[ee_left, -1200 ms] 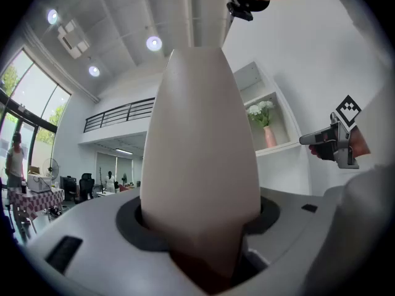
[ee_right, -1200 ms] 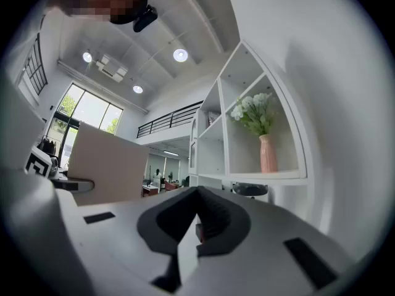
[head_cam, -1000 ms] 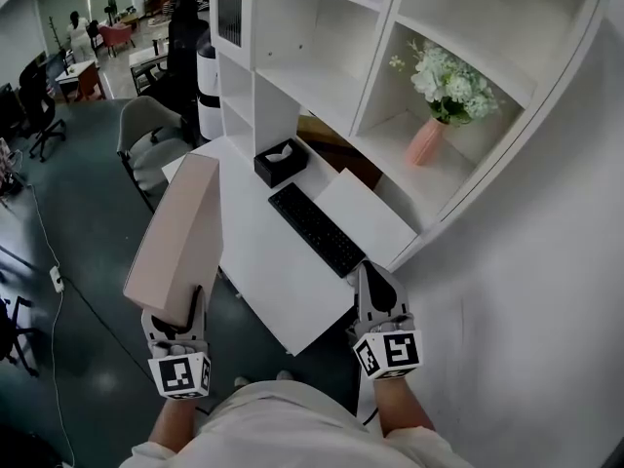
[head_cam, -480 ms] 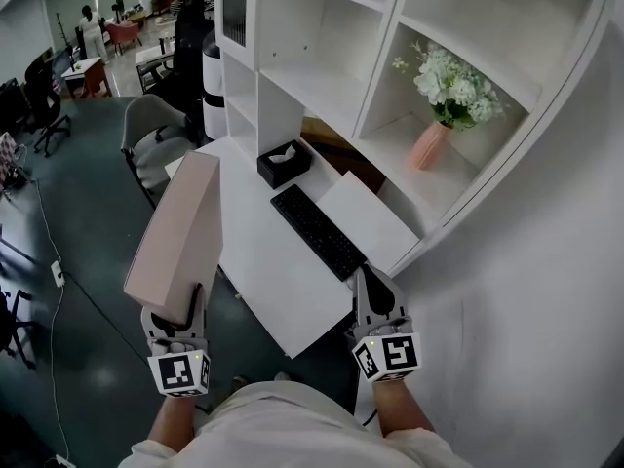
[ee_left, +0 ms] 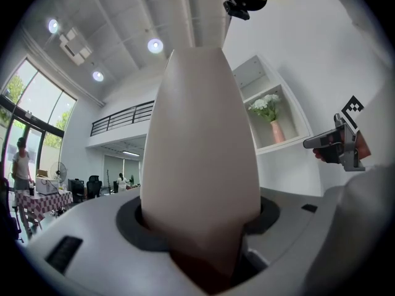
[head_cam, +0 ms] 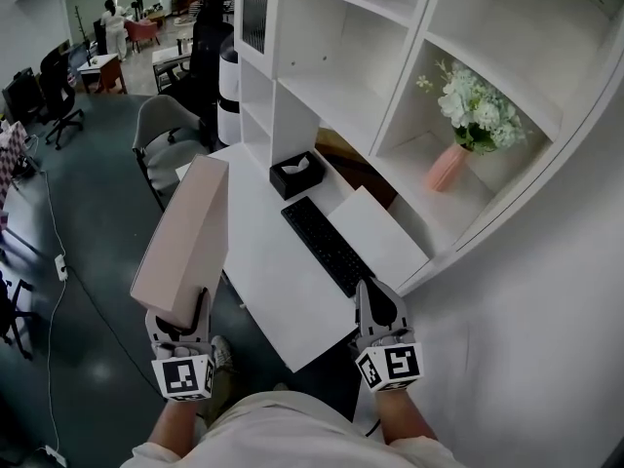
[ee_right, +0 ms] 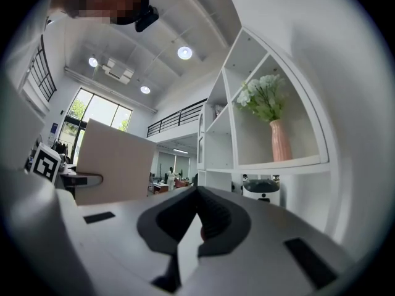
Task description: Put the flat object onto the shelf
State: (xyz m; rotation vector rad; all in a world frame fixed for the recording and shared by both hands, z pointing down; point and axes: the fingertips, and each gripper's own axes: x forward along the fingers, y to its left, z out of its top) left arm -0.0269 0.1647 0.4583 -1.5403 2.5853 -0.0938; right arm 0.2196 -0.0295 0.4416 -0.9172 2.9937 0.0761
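Since a second before, our view had swung a little, so the shelf unit (head_cam: 331,96) and the tabletop (head_cam: 278,286) sat further right in the head view. A shoe (head_cam: 222,354) had come into sight beside the left tongs (head_cam: 179,312), and the flat box (head_cam: 185,242) had stayed clamped as it was.

Between us and the shelves lay a black keyboard (head_cam: 330,245), with a white panel (head_cam: 380,232) just beside it on the right and a black tissue box (head_cam: 297,174) near the shelf's foot. One lower compartment on the right held a pink vase (head_cam: 447,167) of white flowers (head_cam: 478,110). A grey chair (head_cam: 166,135) stood beyond the box, at the tabletop's left side.

The pale pink box stood on end in the left tongs, tilted slightly, over the floor (head_cam: 88,232) to the left of the tabletop and well apart from the shelves. In the left gripper view it filled the gap, both pads pressed on its lower end (ee_left: 200,159). The right tongs (head_cam: 373,291) pointed at the tabletop's near corner. In the right gripper view their tips (ee_right: 199,217) seemed to meet, with nothing we could name between them.

The tabletop was white, the floor dark green-grey with a cable (head_cam: 54,261) trailing across it. Far back there were office chairs and people (head_cam: 115,22).
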